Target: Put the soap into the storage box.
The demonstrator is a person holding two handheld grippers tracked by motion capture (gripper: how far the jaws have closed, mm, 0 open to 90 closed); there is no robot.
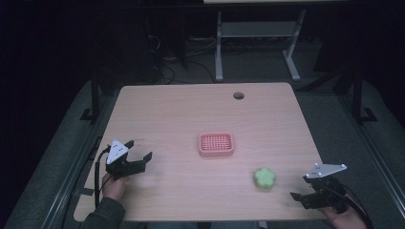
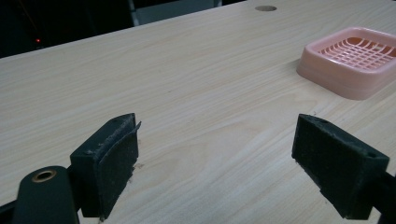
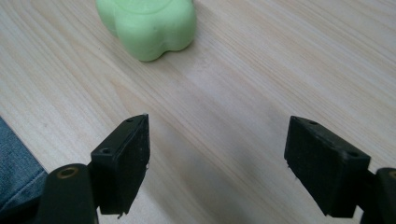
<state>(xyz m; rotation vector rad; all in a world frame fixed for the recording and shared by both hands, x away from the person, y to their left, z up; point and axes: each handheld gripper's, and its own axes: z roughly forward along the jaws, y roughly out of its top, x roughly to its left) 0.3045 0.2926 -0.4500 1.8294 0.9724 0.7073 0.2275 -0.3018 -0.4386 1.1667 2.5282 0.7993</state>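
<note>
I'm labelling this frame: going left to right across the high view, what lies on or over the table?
left gripper → pink basket tray → green flower-shaped block → right gripper, all on or over the wooden table.

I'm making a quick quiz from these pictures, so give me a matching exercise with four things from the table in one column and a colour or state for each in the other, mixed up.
Things:
1. soap dish
2. flower-shaped soap
3. left gripper
4. table hole

Descriptions:
A. green, lying near the right gripper
B. dark and round, near the far edge
C. pink, with a grid floor, mid-table
D. open over bare wood

Pairs: 1-C, 2-A, 3-D, 4-B
</note>
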